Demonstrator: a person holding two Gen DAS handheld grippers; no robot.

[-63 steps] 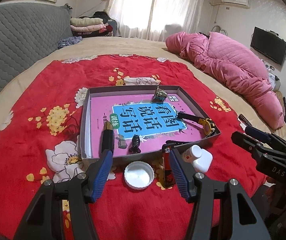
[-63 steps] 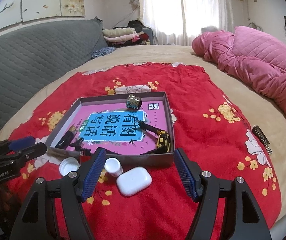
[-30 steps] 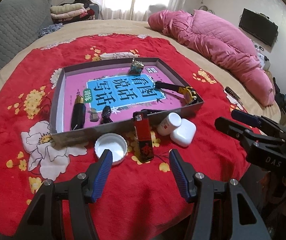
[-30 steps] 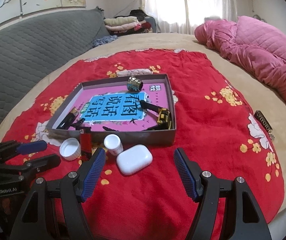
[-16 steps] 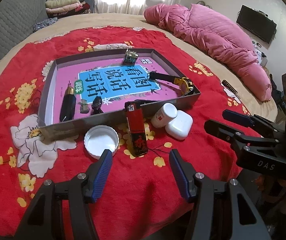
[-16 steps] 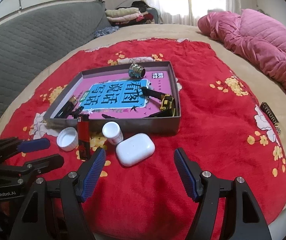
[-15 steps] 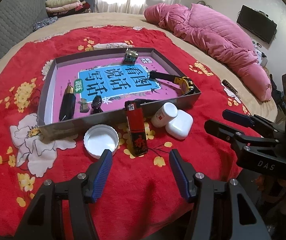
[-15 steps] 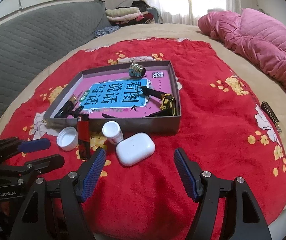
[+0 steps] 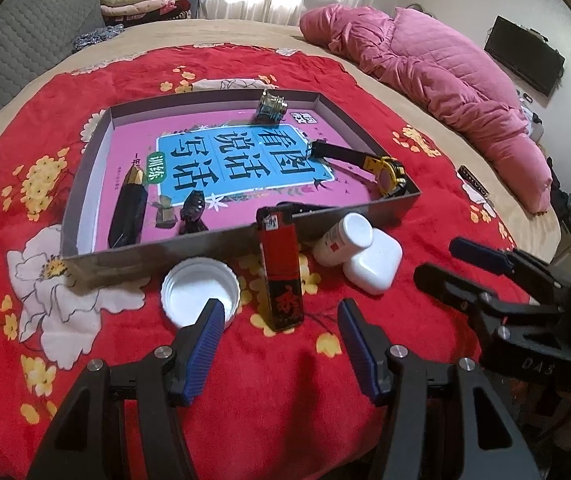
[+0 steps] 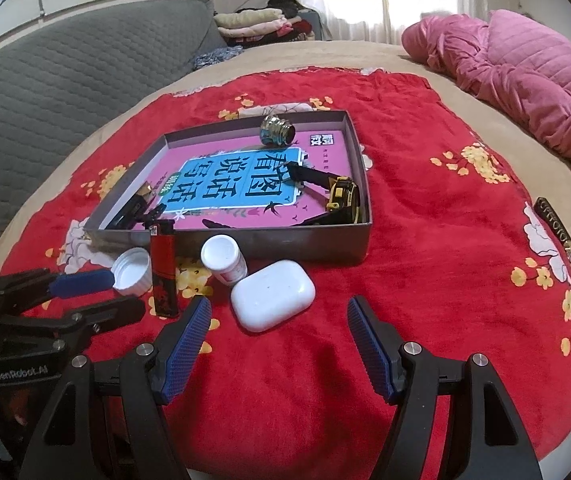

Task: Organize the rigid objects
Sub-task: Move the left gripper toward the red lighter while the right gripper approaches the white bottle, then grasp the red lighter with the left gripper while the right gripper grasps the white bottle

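A grey shallow box (image 9: 245, 236) (image 10: 309, 246) with a pink and blue printed floor lies on the red flowered blanket. Inside are a metal fitting (image 9: 271, 107), a yellow-and-black watch (image 9: 385, 168), a dark pen (image 9: 129, 208) and small dark bits. In front of the box lie a white cap (image 9: 199, 290), a red lighter (image 9: 281, 276), a small white bottle (image 10: 223, 258) and a white earbud case (image 10: 271, 294). My left gripper (image 9: 279, 320) stands open just short of the lighter. My right gripper (image 10: 277, 320) hangs open just short of the earbud case. Neither holds anything.
A pink quilt (image 9: 425, 76) is heaped at the back right of the bed. A small dark bar (image 10: 553, 224) lies on the blanket's right edge. Folded clothes (image 10: 253, 24) and a grey padded headboard (image 10: 65, 72) are at the back left. A television (image 9: 525, 60) hangs on the right wall.
Both grippers have sunk a little toward the blanket, so the lighter, cap, bottle and case sit larger and nearer the fingertips. Both jaws kept the same width.
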